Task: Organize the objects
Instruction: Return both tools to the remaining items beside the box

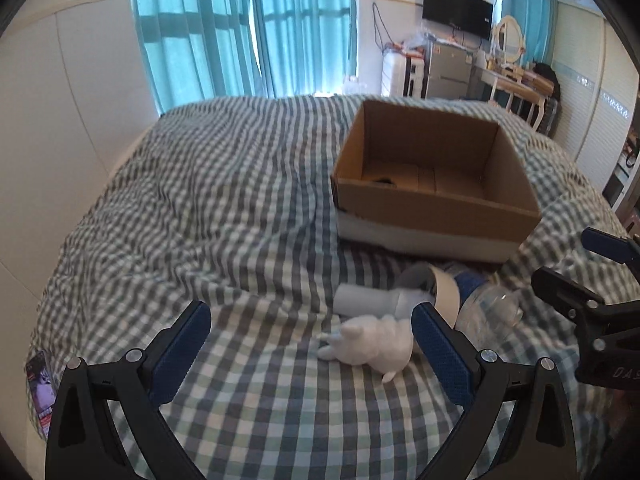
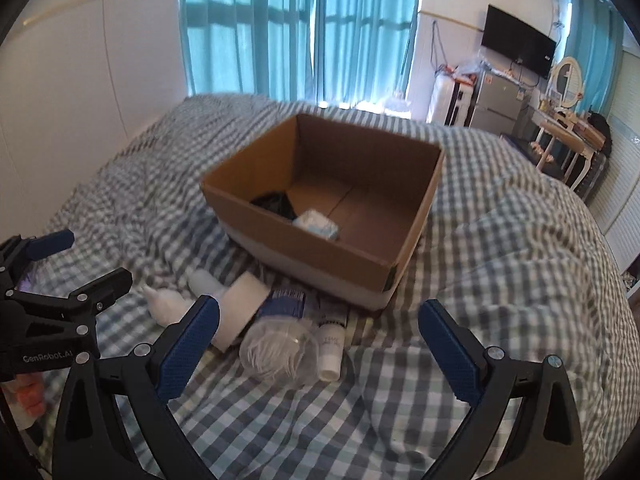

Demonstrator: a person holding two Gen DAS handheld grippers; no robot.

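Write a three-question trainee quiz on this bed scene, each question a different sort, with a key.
1. True or false: the left tongs are shut on the white plush toy.
2. Multiple choice: where does the clear plastic bottle lie? A) inside the cardboard box B) on the checked bedcover, in front of the box C) between the right tongs' fingers
3. Fill in: in the right wrist view, the box holds a dark item and a small ____-coloured packet.

Key: 1 false, both tongs are open and hold nothing; 2 B; 3 light blue.
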